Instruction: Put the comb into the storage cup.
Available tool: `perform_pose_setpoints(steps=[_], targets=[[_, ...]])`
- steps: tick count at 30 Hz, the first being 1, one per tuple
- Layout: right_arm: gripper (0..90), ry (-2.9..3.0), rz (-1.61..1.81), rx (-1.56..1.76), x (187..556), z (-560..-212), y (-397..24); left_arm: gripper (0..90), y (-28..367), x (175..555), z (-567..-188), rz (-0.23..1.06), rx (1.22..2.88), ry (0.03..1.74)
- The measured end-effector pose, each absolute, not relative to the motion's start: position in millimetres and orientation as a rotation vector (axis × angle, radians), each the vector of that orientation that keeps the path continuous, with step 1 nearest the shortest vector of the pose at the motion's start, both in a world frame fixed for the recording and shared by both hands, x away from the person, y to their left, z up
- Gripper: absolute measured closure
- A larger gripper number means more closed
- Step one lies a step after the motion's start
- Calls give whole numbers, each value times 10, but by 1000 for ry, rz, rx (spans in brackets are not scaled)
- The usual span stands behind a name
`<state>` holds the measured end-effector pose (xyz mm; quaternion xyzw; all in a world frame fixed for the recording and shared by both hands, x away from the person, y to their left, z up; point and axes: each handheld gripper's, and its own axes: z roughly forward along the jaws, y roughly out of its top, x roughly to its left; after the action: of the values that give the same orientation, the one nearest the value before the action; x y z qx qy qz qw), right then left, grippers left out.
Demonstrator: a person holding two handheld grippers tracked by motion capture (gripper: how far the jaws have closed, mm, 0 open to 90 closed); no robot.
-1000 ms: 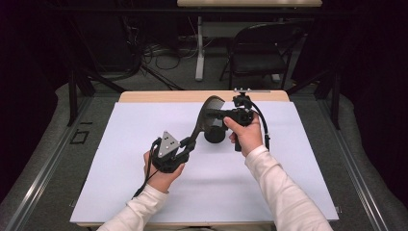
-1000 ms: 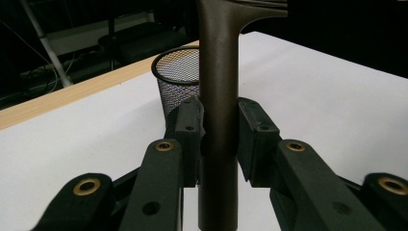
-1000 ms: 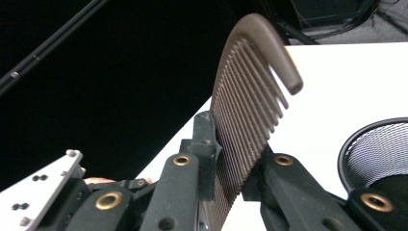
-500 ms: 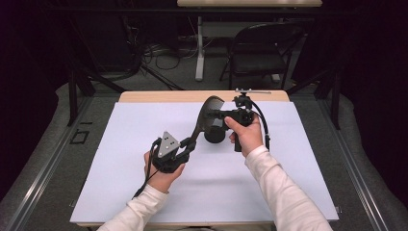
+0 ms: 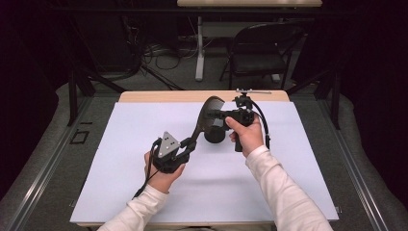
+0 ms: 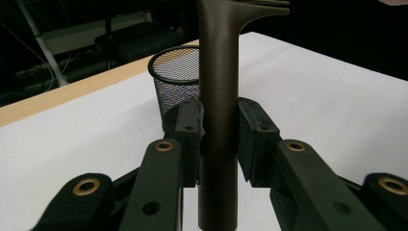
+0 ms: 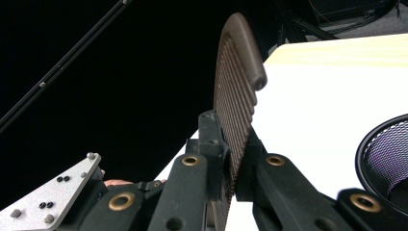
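A dark brown slotted spatula (image 5: 201, 124) is held in the air between both grippers, slanting up from lower left to upper right. My left gripper (image 5: 188, 144) is shut on its handle (image 6: 219, 96), pads pressed on both sides. My right gripper (image 5: 222, 116) is shut on the ribbed, slotted head (image 7: 235, 96), clamping its lower edge. In the left gripper view the left gripper (image 6: 219, 132) grips the handle upright. The right gripper (image 7: 234, 151) shows the head standing edge-on between its pads.
A black mesh cup (image 5: 214, 134) stands on the white sheet (image 5: 120, 159) right under the spatula, also seen as the mesh cup (image 6: 175, 72) and the mesh cup (image 7: 385, 154). A wooden table edge (image 5: 159, 96) lies at the back, a black chair (image 5: 260, 53) beyond it.
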<state>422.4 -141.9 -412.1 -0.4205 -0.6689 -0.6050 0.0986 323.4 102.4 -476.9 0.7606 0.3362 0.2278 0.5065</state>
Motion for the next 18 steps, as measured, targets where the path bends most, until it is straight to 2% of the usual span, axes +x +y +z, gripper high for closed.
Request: perform_pose_setpoints(steps=[18], targets=[[863,-1977,-1789,-1238,4227,-4126,-1424,723,1019,3232,-4774,556,1835,811]])
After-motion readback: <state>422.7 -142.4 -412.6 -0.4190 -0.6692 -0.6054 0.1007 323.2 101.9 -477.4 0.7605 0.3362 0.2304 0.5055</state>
